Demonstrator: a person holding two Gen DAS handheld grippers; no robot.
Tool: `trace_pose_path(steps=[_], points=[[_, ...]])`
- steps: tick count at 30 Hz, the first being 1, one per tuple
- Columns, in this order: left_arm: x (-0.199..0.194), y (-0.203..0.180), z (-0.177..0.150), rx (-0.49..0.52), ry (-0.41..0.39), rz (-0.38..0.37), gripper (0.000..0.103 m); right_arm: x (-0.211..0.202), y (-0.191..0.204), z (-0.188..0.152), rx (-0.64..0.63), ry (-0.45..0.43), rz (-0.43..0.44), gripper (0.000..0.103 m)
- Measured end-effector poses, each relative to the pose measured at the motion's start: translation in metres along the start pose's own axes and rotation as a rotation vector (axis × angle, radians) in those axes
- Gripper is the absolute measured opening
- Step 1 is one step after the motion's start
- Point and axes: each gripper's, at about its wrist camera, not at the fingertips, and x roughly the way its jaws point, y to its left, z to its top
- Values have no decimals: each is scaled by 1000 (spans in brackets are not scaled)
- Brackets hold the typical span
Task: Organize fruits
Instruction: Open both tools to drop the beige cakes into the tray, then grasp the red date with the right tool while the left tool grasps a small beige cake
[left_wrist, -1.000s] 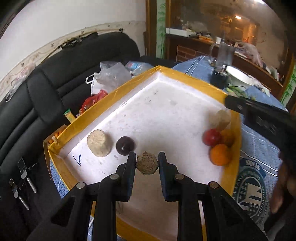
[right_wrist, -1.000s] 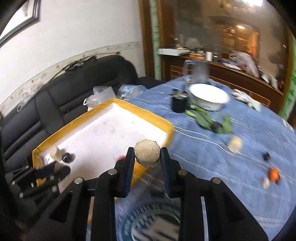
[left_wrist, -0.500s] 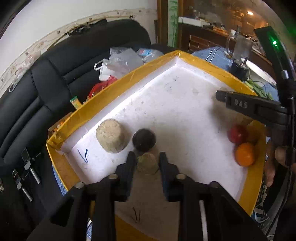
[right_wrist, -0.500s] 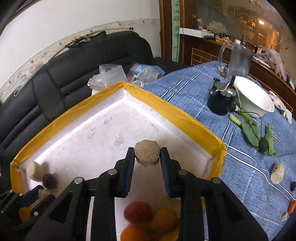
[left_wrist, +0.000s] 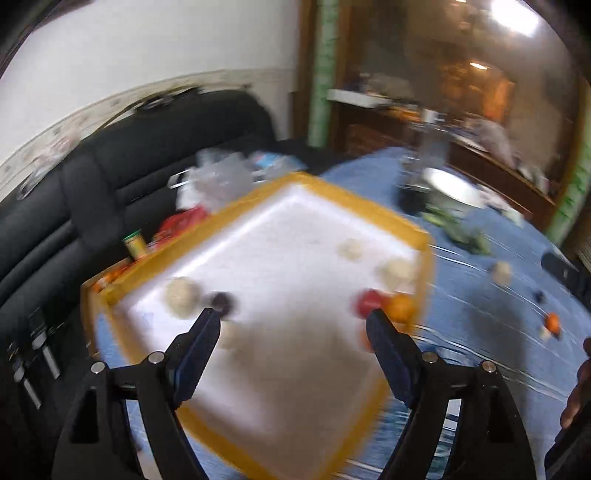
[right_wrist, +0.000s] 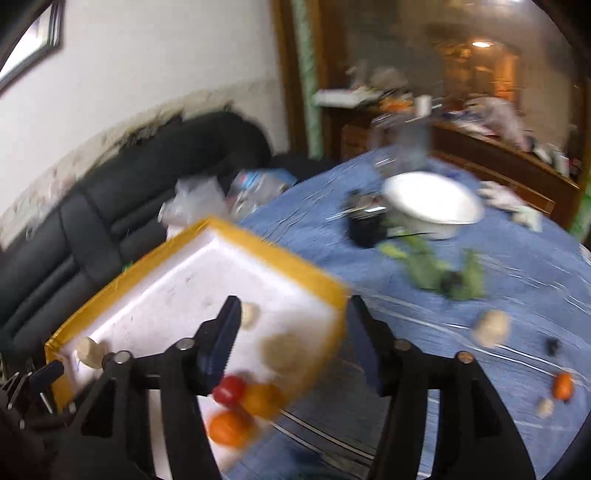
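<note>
Yellow-rimmed white foam tray (left_wrist: 384, 218) on blue cloth (right_wrist: 517, 295), centre bare, round fruits (left_wrist: 373, 301) along rims; left gripper (left_wrist: 293, 325) and right gripper (right_wrist: 291, 317) just spread, empty.

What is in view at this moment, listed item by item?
Yellow-rimmed white foam tray: one, on the blue tablecloth.
Red round fruit: one, tray's near corner.
Orange round fruits: two or three, beside the red one; blurred.
Tan rough-skinned fruits: about five in the tray, count unsure.
Dark round fruit: one, tray's left side.
Loose fruits on the cloth: one tan, one small orange, a few small pieces.
White bowl: one, far side of the table.
Green leaves: a bunch, in front of the bowl.
Black sofa: one, behind the tray.
Left gripper: open, jaws just opened, nothing between.
Right gripper: open, jaws just opened, nothing held.
</note>
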Motion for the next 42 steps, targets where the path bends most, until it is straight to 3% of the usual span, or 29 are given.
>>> trace_pose_path(steps=[4,8,13,18,20,22,26,28,29,32,33,34,37,42], points=[[-2,-73,-16,160,12,-109,82,-65,-72,-30,115,-74,-115,75],[7,-140,-33,295,51,-202,81,-102,-156,-83,208,-30,-279,75],[21,-205,-44,395,89,-285,81,-111,-247,-132,322,82,-404,75],[37,-243,-37,400,102,-330,81,-93,-281,-132,314,125,-400,73],[41,-254,-37,392,104,-335,81,-82,-285,-124,286,132,-397,66],[46,-265,-36,391,105,-346,81,-68,-292,-119,267,156,-399,52],[51,-290,-43,412,92,-374,81,-43,-298,-115,233,190,-395,40],[55,-305,-47,427,98,-389,81,-43,-301,-112,241,184,-381,20],[58,-315,-49,438,102,-394,80,-45,-302,-112,243,182,-385,20],[63,-336,-53,463,109,-404,70,-56,-307,-120,272,167,-394,20],[66,-342,-54,468,111,-397,62,-65,-311,-124,300,152,-400,20],[70,-347,-55,475,123,-390,44,-72,-314,-126,317,138,-407,20],[73,-358,-57,513,124,-381,20,-93,-318,-133,357,100,-409,20],[63,-343,-61,534,133,-360,20,-113,-313,-140,370,69,-401,20]])
